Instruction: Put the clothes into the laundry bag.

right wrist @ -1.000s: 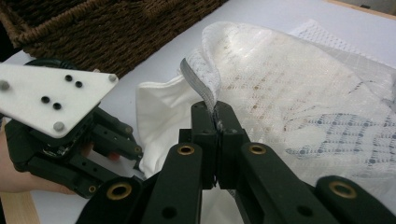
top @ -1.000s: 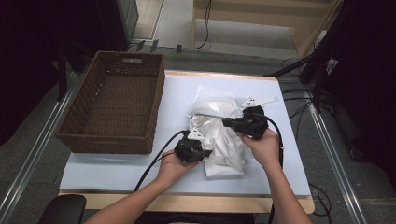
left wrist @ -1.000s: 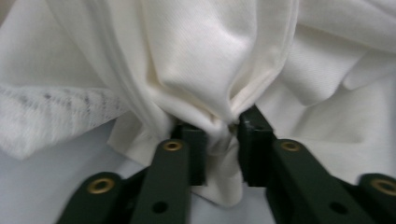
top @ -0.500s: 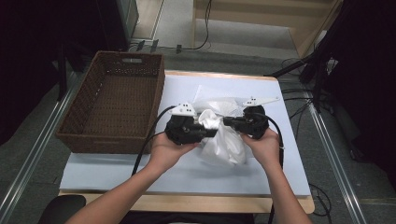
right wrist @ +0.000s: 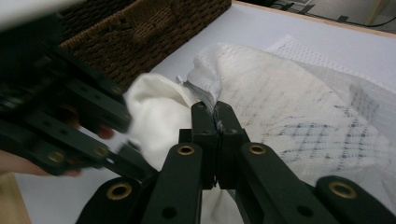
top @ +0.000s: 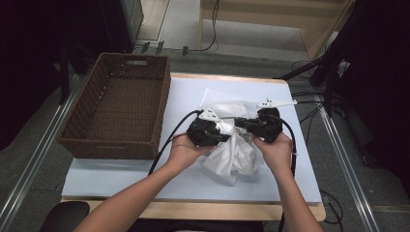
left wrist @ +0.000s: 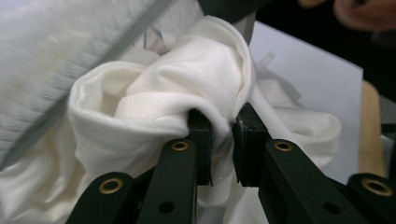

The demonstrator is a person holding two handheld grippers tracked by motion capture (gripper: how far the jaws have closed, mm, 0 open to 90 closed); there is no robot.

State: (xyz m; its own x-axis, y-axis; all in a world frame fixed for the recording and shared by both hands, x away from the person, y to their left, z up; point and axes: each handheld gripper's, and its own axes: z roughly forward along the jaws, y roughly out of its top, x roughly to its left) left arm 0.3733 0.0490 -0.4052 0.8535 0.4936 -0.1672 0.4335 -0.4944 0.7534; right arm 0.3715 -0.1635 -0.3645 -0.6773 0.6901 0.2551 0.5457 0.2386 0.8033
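The left hand-held gripper [left wrist: 222,140] pinched the white cloth [left wrist: 187,88]; the right hand-held gripper [right wrist: 215,119] pinched the mesh bag [right wrist: 289,107].

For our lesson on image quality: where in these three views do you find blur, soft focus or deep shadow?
High view: surroundings of the table fall into deep shadow. Left gripper view: a streaked, blurred mesh edge crosses the top left, while the white cloth is sharp. Right gripper view: the left gripper at the left is dark and out of focus; the mesh bag is clearer.

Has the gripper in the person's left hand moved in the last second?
Yes. The left gripper, shut on white cloth, moved away from the table's near edge, toward the right gripper.
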